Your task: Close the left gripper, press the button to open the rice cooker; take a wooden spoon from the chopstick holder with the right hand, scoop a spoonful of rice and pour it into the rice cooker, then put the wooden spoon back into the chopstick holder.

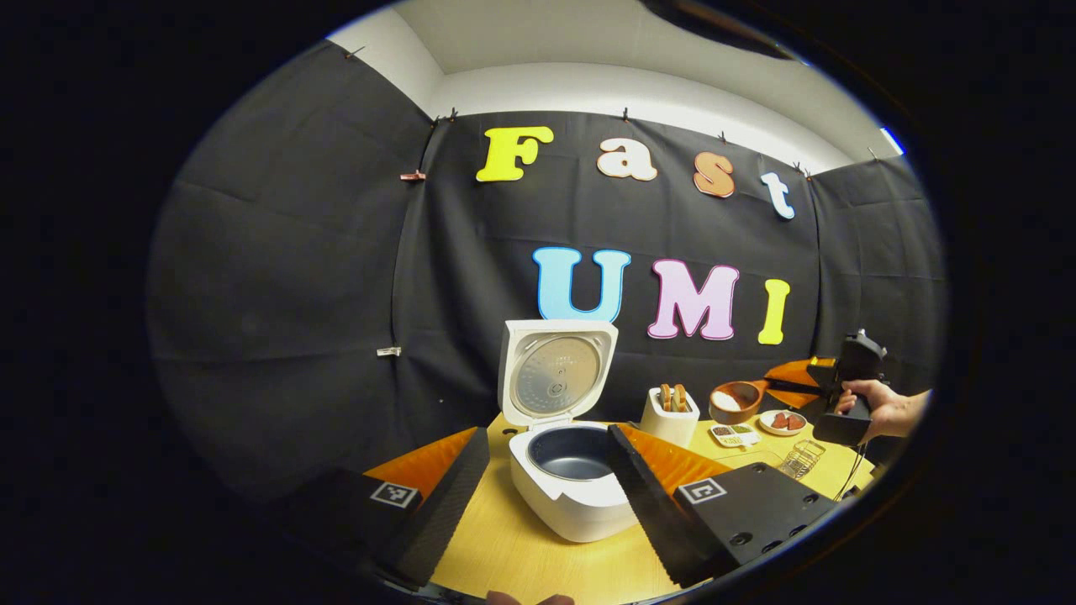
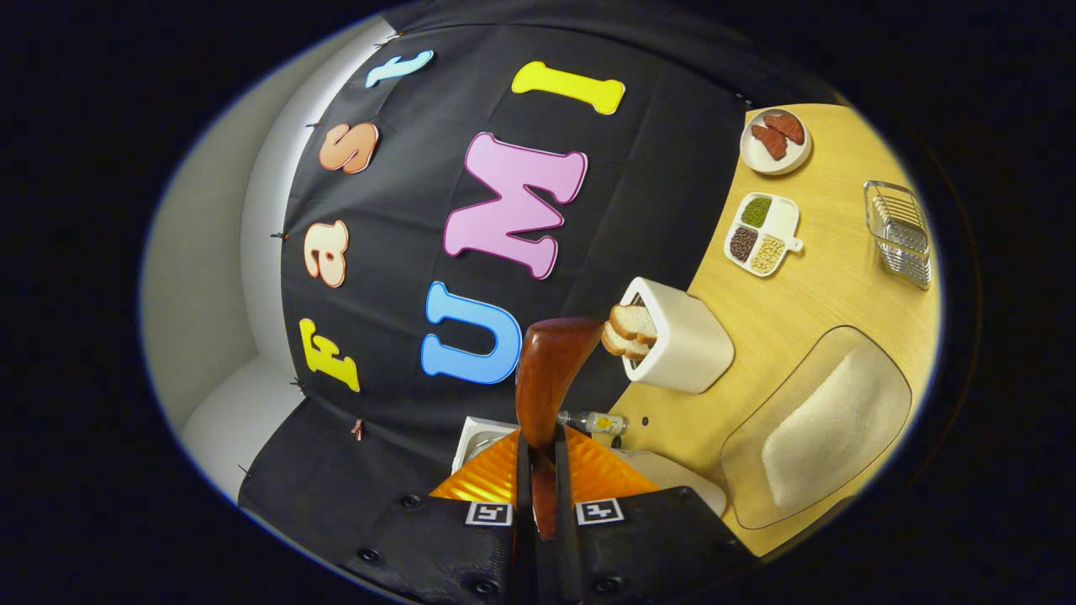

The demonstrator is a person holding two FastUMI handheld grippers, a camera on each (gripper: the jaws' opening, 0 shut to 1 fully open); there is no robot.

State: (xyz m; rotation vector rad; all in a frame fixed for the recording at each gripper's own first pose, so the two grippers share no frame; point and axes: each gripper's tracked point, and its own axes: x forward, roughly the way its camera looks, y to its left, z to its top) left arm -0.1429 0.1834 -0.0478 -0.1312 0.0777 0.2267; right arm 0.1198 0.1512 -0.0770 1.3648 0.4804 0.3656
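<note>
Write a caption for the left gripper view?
Open rice cooker between the left gripper fingers, lid up.

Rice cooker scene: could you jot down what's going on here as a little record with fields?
rice cooker: lid up, dark inner pot looks empty
left gripper: open, fingers on either side of the cooker, holding nothing
right gripper: shut on the wooden spoon, bowl end pointing away from the camera
toaster: white, two bread slices sticking out
divided dish: three kinds of beans or grains
small plate: reddish pieces
wire rack: near the table edge
table: light wood
</note>
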